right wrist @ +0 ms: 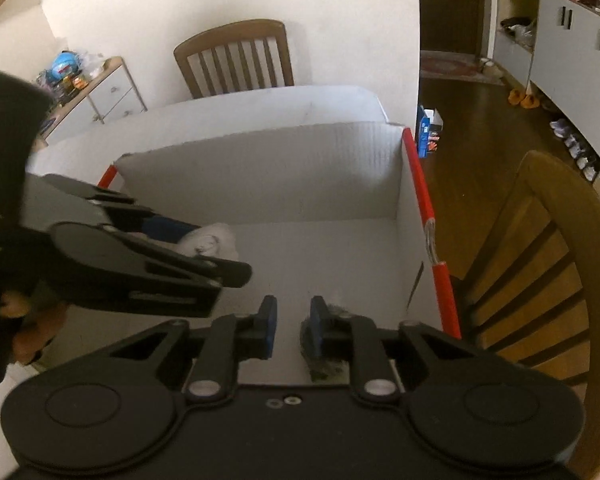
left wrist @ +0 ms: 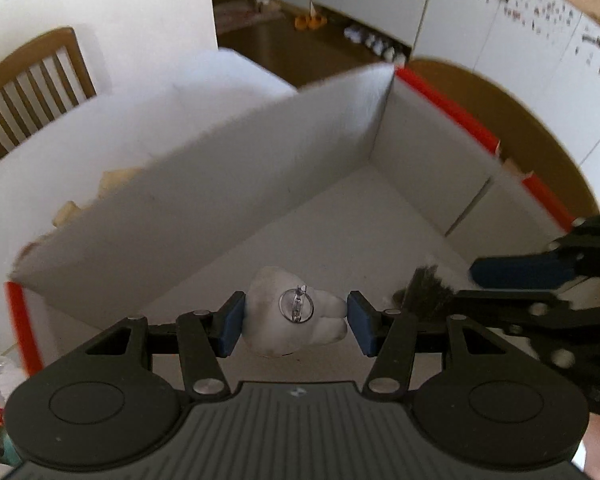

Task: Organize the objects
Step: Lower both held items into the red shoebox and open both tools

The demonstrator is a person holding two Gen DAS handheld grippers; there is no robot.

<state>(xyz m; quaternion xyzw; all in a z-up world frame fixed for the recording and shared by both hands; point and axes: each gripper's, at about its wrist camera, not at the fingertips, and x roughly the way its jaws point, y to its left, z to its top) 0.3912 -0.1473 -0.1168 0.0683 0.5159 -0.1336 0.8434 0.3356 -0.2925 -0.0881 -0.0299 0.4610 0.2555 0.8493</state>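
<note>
Two grippers reach down into a white cardboard box (left wrist: 416,168) edged with red tape. Between the left gripper's (left wrist: 296,322) blue pads sits a white plush toy (left wrist: 284,320) with a metal key ring, both pads pressed against its sides. Right of those fingers, the right gripper (right wrist: 291,328) stands narrow with nothing between its pads; a dark furry object (right wrist: 326,360) lies just behind its right finger. Beyond both fingertips rises the box's white divider wall (left wrist: 204,200), and farther off a wooden chair (right wrist: 236,58).
</note>
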